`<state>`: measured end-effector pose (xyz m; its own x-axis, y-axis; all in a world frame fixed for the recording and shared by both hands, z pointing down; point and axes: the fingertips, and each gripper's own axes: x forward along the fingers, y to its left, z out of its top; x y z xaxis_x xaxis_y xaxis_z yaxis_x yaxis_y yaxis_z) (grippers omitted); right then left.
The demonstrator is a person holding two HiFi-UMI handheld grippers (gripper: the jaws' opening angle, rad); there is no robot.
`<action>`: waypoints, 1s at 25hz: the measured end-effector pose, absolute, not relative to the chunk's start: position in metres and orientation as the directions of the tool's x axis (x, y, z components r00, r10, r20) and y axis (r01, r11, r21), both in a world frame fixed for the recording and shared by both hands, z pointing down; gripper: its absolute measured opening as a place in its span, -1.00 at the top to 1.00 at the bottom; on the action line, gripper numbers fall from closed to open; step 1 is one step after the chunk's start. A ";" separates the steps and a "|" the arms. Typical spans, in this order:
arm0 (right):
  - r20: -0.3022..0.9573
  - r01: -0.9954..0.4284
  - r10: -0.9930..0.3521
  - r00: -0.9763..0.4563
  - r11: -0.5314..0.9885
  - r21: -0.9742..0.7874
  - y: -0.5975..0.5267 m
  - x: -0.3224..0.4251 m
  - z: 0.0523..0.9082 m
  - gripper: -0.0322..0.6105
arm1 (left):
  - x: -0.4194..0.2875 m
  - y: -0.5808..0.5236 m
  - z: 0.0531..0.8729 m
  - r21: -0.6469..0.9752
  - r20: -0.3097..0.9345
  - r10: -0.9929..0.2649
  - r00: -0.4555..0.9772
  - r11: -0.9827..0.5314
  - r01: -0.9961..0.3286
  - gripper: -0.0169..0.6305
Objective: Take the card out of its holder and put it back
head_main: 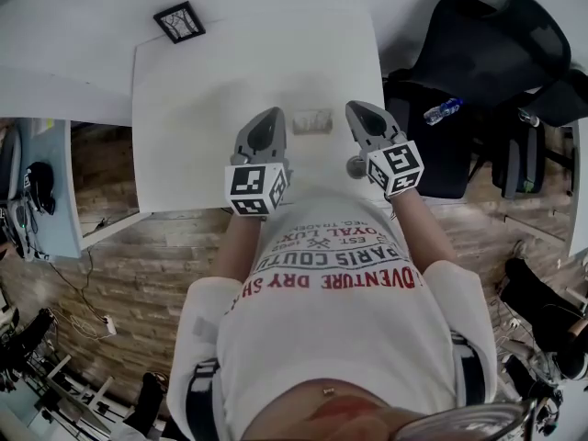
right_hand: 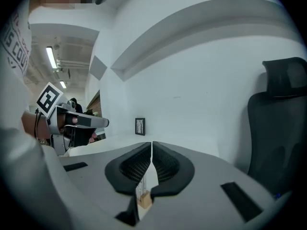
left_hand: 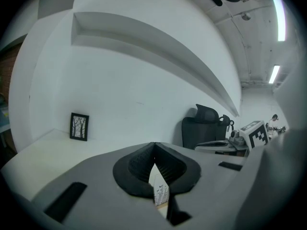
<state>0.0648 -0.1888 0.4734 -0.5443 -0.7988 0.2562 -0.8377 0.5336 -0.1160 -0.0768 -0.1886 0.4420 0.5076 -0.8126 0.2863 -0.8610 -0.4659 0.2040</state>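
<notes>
A small card with a tree print (head_main: pixel 312 118) stands upright in its wooden holder (head_main: pixel 312 130) on the white table (head_main: pixel 193 108), between my two grippers. My left gripper (head_main: pixel 273 115) is just left of it, jaws shut and empty. In the left gripper view the card (left_hand: pixel 160 191) shows low down, behind the closed jaws (left_hand: pixel 153 147). My right gripper (head_main: pixel 354 108) is just right of the card, also shut with nothing held. In the right gripper view (right_hand: pixel 152 145) the card (right_hand: pixel 140 189) appears edge-on in the wooden holder (right_hand: pixel 145 201) below the jaws.
A small black picture frame (head_main: pixel 179 21) stands at the table's far left corner. A black office chair (head_main: pixel 478 53) is to the right of the table, with a plastic bottle (head_main: pixel 443 110) beside it. The table's near edge runs just under my grippers.
</notes>
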 end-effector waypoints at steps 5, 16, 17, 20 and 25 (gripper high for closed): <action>0.233 -0.908 -0.878 -0.419 0.396 -0.139 -0.178 0.080 0.469 0.82 | -0.077 -0.185 0.436 0.189 0.271 -0.811 0.519 -0.484 -0.854 0.87; 0.225 -0.931 -0.903 -0.366 0.356 -0.083 -0.177 0.080 0.457 0.82 | -0.083 -0.180 0.438 0.195 0.270 -0.814 0.513 -0.476 -0.858 0.87; 0.224 -0.930 -0.903 -0.367 0.357 -0.085 -0.177 0.080 0.456 0.82 | -0.084 -0.180 0.438 0.195 0.270 -0.816 0.512 -0.474 -0.859 0.87; 0.223 -0.928 -0.901 -0.372 0.359 -0.098 -0.176 0.079 0.455 0.82 | -0.086 -0.180 0.437 0.195 0.269 -0.820 0.505 -0.466 -0.863 0.87; 0.236 -0.926 -0.895 -0.378 0.367 -0.094 -0.177 0.080 0.459 0.82 | -0.085 -0.180 0.438 0.191 0.274 -0.823 0.497 -0.460 -0.867 0.87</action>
